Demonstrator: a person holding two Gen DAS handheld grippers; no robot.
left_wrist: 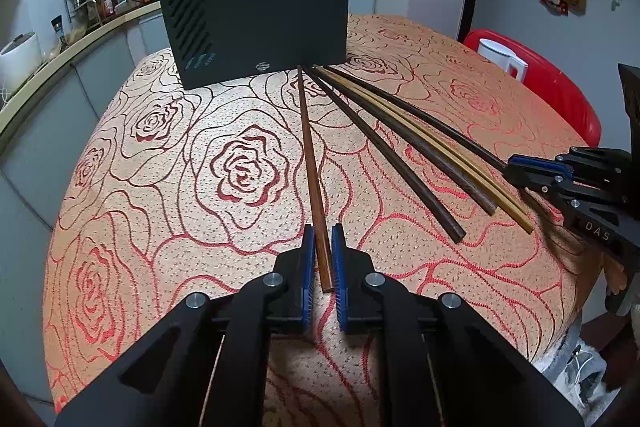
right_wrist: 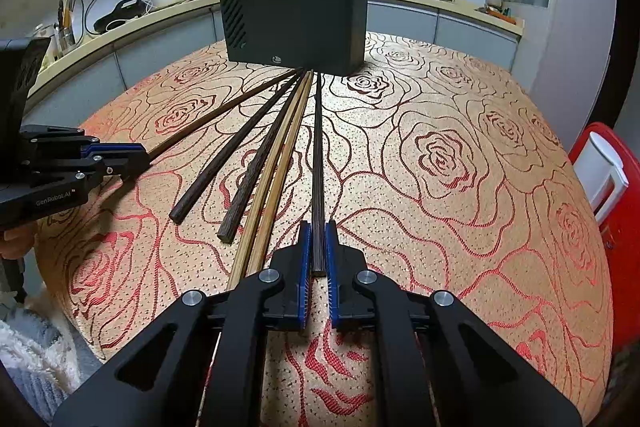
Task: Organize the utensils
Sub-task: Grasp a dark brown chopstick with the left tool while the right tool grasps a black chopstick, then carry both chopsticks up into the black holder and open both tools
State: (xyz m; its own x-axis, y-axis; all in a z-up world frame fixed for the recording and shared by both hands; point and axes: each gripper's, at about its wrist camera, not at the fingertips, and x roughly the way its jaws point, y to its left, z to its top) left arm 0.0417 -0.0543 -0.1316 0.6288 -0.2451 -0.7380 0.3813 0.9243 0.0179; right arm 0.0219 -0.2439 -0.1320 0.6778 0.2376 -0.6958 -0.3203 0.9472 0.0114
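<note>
Left gripper point(left_wrist: 320, 239) clamps the reddish chopstick point(left_wrist: 310, 163); right gripper point(right_wrist: 319, 239) clamps the black chopstick point(right_wrist: 318, 155). Four loose chopsticks point(right_wrist: 260, 163) fan from the holder point(right_wrist: 296, 23), between both. Tablecloth point(right_wrist: 460, 187) rightward lies bare.

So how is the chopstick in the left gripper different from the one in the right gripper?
The left gripper is shut on a reddish-brown chopstick; the right gripper is shut on a blackish chopstick. The reddish-brown chopstick lies at the left end of the fan, the blackish chopstick at the right end. Both lie on the rose tablecloth, thin tips toward the black utensil holder, gripped near their thick ends.
</note>
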